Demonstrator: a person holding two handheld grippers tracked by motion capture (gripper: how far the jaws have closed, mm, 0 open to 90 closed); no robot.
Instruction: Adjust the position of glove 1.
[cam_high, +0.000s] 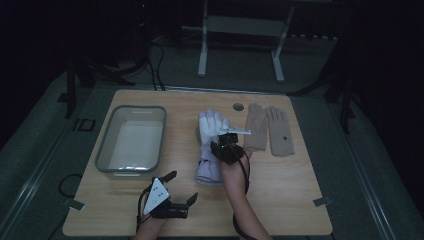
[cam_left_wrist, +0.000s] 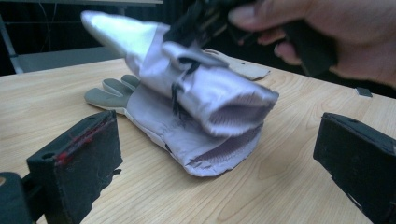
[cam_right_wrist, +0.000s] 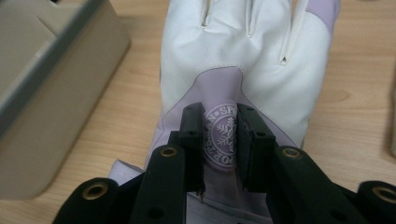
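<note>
A white and lilac winter glove (cam_high: 212, 127) lies on a second glove of the same kind at the middle of the table. My right gripper (cam_high: 222, 145) comes from the cuff side and is shut on the top glove (cam_right_wrist: 243, 60), pinching the fabric at its round snowflake badge (cam_right_wrist: 220, 140). In the left gripper view the top glove (cam_left_wrist: 205, 88) hangs lifted at the cuff end above the lower glove (cam_left_wrist: 159, 121), which lies flat. My left gripper (cam_high: 181, 187) rests near the front edge, open, with nothing between its pads (cam_left_wrist: 79, 158).
A grey plastic bin (cam_high: 131, 172) stands at the left of the wooden table (cam_high: 290, 200); its wall (cam_right_wrist: 42, 93) is close to the gloves. A pair of beige gloves (cam_high: 270, 130) lies flat at the right. A round cable hole (cam_high: 238, 106) is at the back.
</note>
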